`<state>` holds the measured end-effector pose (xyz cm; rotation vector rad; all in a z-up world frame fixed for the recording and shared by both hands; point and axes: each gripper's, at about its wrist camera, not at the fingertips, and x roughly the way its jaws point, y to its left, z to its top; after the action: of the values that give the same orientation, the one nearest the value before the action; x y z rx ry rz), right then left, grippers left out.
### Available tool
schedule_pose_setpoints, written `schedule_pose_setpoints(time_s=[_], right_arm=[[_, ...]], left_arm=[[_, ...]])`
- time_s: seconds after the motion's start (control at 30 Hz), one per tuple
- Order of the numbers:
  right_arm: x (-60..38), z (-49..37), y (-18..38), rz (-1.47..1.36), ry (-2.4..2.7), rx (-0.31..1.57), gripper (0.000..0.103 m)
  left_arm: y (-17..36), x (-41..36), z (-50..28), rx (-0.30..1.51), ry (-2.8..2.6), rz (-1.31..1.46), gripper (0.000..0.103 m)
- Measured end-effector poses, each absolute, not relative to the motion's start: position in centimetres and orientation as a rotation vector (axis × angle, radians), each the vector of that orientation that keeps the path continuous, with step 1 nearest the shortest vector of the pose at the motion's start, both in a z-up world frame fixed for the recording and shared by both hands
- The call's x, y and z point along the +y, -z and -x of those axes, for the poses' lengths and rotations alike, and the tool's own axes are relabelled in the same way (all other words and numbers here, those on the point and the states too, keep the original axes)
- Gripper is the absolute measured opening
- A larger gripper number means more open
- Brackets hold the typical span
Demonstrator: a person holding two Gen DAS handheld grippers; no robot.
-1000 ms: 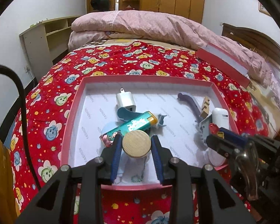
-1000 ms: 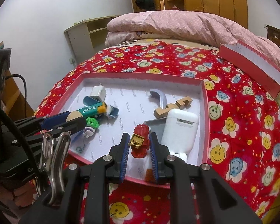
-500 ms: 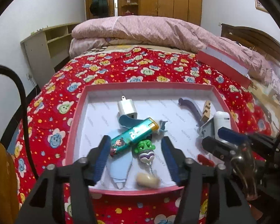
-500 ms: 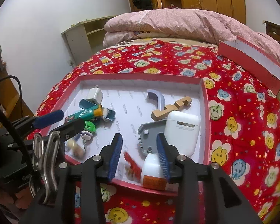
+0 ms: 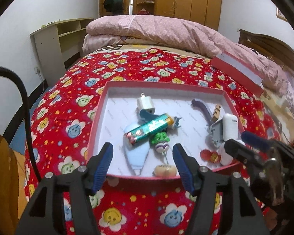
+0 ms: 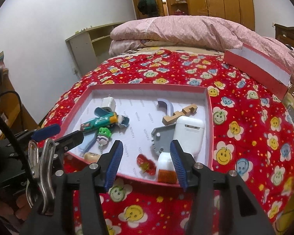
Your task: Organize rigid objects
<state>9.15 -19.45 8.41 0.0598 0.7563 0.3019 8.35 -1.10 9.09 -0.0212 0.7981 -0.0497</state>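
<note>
Bedroom, red smiley-print bedspread (image 5: 54,121), and the red box (image 5: 97,125) sits on it near the foot edge. Looks like most of the job is done: every loose item I can see is already inside the box: white charger (image 5: 146,104), teal tube (image 5: 149,130), green figure (image 5: 160,140), wooden knob (image 5: 164,170), grey handle (image 6: 166,106), wooden block (image 6: 181,113), white case (image 6: 188,135), red toy (image 6: 146,162), white bottle (image 6: 165,166). Left claw (image 5: 143,163) and right claw (image 6: 146,160) both hang over the near rim, jaws opening, nothing clamped between the pads. Box lid (image 6: 258,66) lies well apart on the bed, so I'd guess closing is left. Can't rule out strays outside the fisheye view.
</note>
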Motion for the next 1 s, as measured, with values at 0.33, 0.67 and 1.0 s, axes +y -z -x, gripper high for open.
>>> schedule_pose_setpoints(time_s=[0.33, 0.67, 1.0], right_arm=[[-19.4, -5.6, -8.3, -0.047, -0.283, 0.793, 0.052], [-20.4, -3.8, -4.4, -0.063, -0.223, 0.906, 0.057], [-20.3, -4.8, -2.1, -0.048, -0.165, 0.958, 0.059]], left_arm=[[-8.6, -0.7, -5.5, 0.860, 0.043, 0.045, 0.067], [-5.6, -1.6, -4.1, 0.936, 0.056, 0.016, 0.067], [-2.5, -1.9, -5.0, 0.998, 0.026, -0.018, 0.068]])
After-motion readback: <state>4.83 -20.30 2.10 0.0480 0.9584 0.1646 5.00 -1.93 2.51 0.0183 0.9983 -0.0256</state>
